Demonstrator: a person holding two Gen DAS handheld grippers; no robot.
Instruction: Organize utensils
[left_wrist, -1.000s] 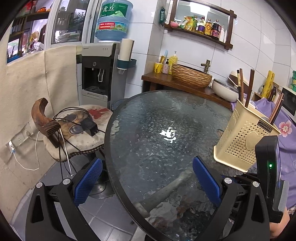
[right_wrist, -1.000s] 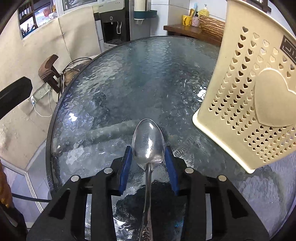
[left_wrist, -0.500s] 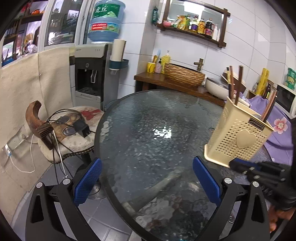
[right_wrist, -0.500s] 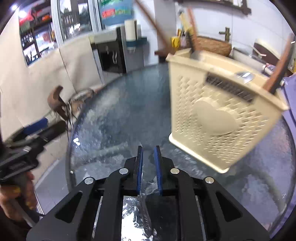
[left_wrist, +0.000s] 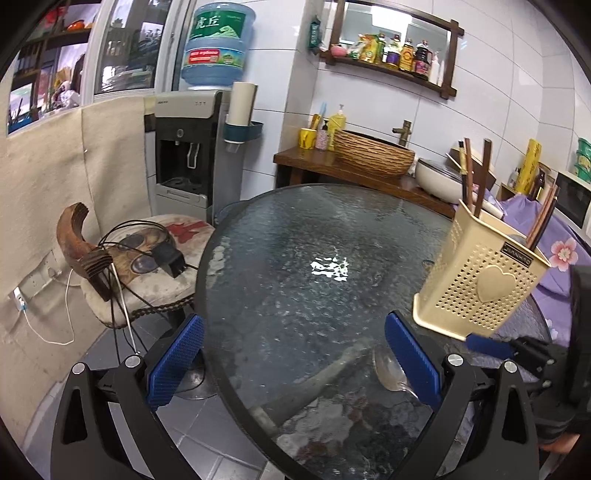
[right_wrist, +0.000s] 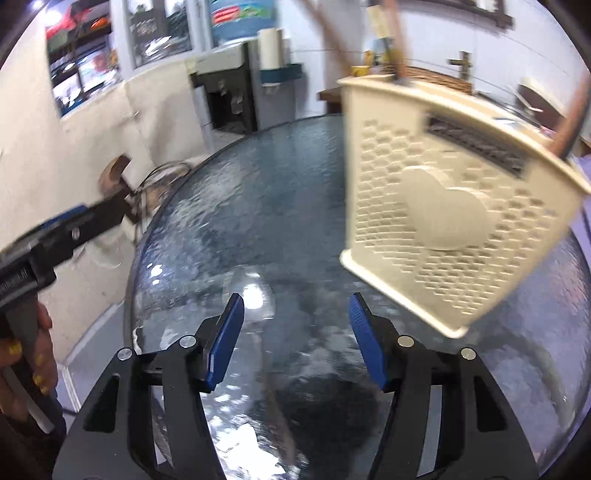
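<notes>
- Left tongs (left_wrist: 291, 363) stand wide apart over the glass worktop (left_wrist: 295, 236), holding nothing.
- Right tongs (right_wrist: 295, 339) have just been opening; their blue pads are now apart with nothing between them, though a second ago they gripped the spoon.
- One spoon (left_wrist: 388, 371) now lies on the worktop, just behind the left tongs' right pad and near the holder's base, so it looks dropped short of the holder and will probably need regrasping.
- One cream perforated utensil holder (left_wrist: 484, 284) stands at the worktop's right side, tilted in both views.
- About four chopsticks (left_wrist: 480, 177) rise from it; the exact count is hard to tell.
</notes>
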